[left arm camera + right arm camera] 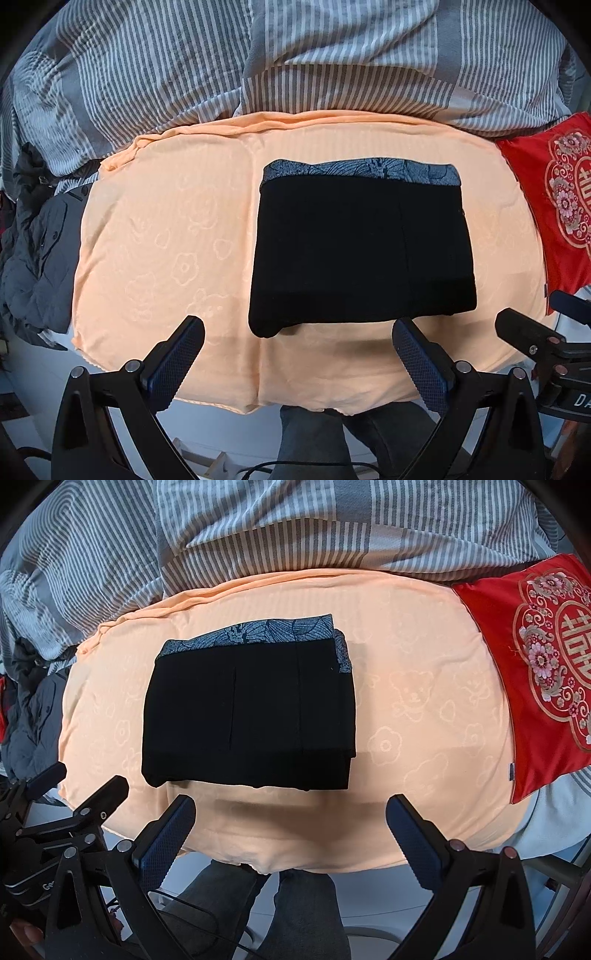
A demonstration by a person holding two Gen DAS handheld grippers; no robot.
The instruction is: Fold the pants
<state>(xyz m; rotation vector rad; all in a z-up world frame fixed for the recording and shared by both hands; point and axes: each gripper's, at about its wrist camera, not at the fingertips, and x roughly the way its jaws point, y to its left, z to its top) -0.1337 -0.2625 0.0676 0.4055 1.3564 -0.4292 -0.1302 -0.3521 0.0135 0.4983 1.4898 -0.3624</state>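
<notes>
lying ahead of both grippers, the pants (362, 251) sit as a compact black rectangle on the peach cover (166, 240) of the bed, with a patterned blue-grey band along the far edge and the long axis running side to side across the view.

left gripper (297, 354): jaws spread wide, nothing between them. the pants lie ahead and toward its right finger; the near edge of the bundle sits just beyond the fingertips, apart from them. no contact seen.

right gripper (290, 830): jaws likewise spread wide and empty. the pants (247, 709) lie ahead and toward its left finger, the near edge just beyond the tips, again apart.

judgement: the bundle sits between the two grippers, about equally near to each, so neither arm has a clear advantage. layered edges show along the near side and at the right end of the stack, which suggests the folding is essentially complete; any remaining move would be a small tidy or a withdrawal.

noted beyond the work area: striped duvet (332, 55) behind the cover, red embroidered cushion (546, 664) further right, dark grey garment (33, 251) at far left.
</notes>
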